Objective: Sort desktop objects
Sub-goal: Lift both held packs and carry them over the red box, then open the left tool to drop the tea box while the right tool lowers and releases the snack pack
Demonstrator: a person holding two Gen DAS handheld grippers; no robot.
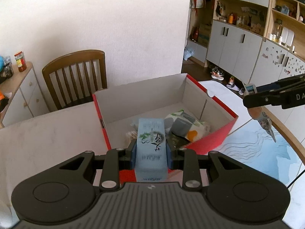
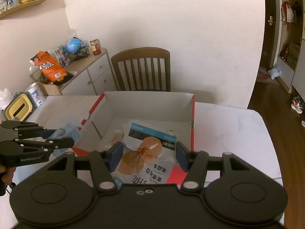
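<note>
My left gripper [image 1: 151, 148] is shut on a light blue tissue pack [image 1: 151, 143] and holds it over the near edge of the red cardboard box [image 1: 215, 141]. The box holds a patterned pouch [image 1: 183, 125] and cotton swabs [image 2: 115, 138]. My right gripper [image 2: 146, 153] is shut on a white snack packet [image 2: 146, 152] with an orange picture, held over the box's [image 2: 193, 126] near side. The left gripper also shows in the right wrist view [image 2: 63, 138], at the box's left wall. The right gripper shows in the left wrist view [image 1: 253, 97], with the packet [image 1: 266, 122] hanging below it.
A wooden chair [image 1: 76, 76] stands behind the white table [image 1: 47, 133]. A low cabinet [image 2: 91, 70] with jars, a globe and an orange bag is at the left. A yellow tissue holder [image 2: 18, 109] stands at the table's left end. A blue patterned mat [image 1: 263, 152] lies right of the box.
</note>
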